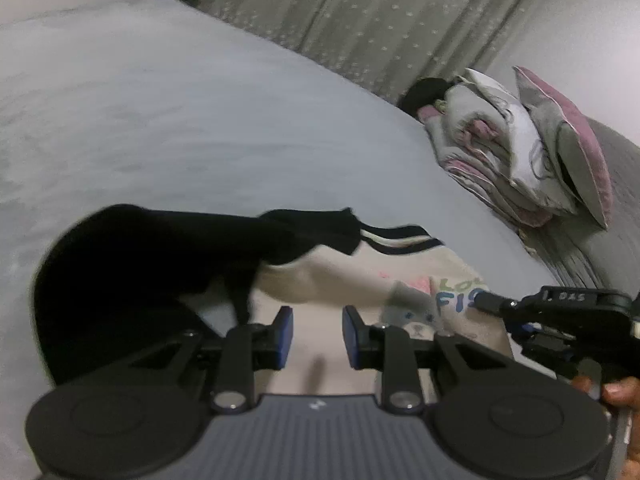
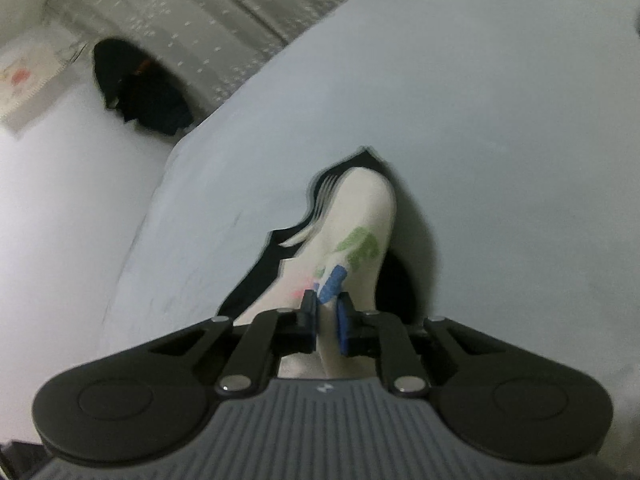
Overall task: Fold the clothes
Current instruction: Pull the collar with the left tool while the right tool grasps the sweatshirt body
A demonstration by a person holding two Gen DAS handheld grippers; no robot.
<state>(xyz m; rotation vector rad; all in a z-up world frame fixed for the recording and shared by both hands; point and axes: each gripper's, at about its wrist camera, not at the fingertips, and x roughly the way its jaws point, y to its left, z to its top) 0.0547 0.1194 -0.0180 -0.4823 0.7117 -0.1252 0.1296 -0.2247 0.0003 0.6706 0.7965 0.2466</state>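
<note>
Closest in, the right gripper (image 2: 327, 312) is clamped on a pinch of the cream sweatshirt (image 2: 352, 232), right by the printed lettering, so the cloth stands up in a ridge that runs straight away from its fingers. The left gripper (image 1: 318, 334) sits over the same sweatshirt (image 1: 320, 280) with its pads apart and nothing between them; plain cream fabric lies just ahead of it. So the right one has the hold and the left is the free one.

The sweatshirt stretches across the left gripper's view: black sleeve (image 1: 168, 248) bunched off to the sweatshirt's left, striped collar (image 1: 400, 238) on its far edge, the print toward the right gripper. Whichever way the fold goes, past the collar there's lots of bare bed sheet (image 1: 200, 120) to work on. Further back, beyond the sweatshirt's right end, sit a pile of bedding (image 1: 500, 152) and a curtain (image 1: 360, 20).
</note>
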